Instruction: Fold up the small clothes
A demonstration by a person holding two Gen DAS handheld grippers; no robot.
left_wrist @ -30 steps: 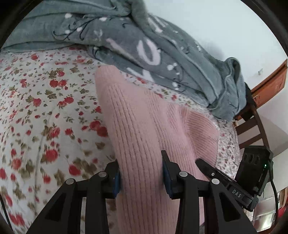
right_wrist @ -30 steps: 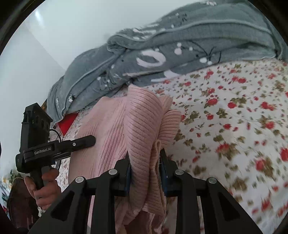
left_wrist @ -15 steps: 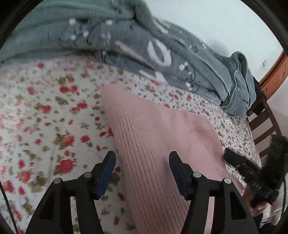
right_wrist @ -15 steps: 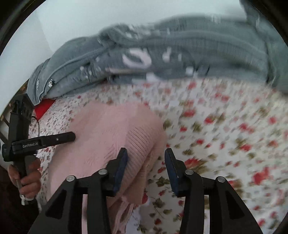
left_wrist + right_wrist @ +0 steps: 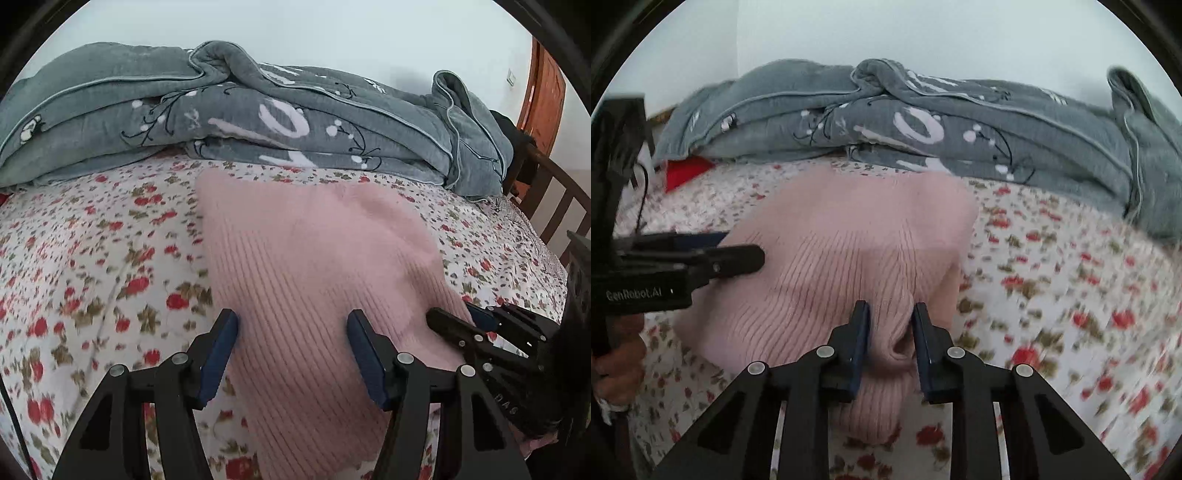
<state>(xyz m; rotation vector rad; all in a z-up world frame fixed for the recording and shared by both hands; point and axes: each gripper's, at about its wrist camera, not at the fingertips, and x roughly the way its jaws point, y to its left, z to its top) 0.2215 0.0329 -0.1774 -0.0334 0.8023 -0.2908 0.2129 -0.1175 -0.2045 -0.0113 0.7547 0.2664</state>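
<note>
A pink ribbed knit sweater (image 5: 310, 258) lies folded on the floral bedsheet (image 5: 92, 258); it also shows in the right wrist view (image 5: 849, 240). My left gripper (image 5: 291, 325) is open, its jaws wide apart over the sweater's near part, holding nothing. My right gripper (image 5: 890, 314) has its jaws close on either side of a bunched fold at the sweater's near edge, with the knit pinched between them. The right gripper also shows at the right edge of the left wrist view (image 5: 476, 325), and the left gripper shows at the left of the right wrist view (image 5: 731, 254).
A rumpled grey blanket (image 5: 258, 122) with white print lies along the far side of the bed. A wooden chair (image 5: 546, 199) stands at the right. A red item (image 5: 683, 171) lies near the blanket's left end. The white wall is behind.
Both grippers let go of the lifted sweater and it dropped flat onto the bed. The left jaws stayed wide open; the right jaws have closed in again on the near fold.
</note>
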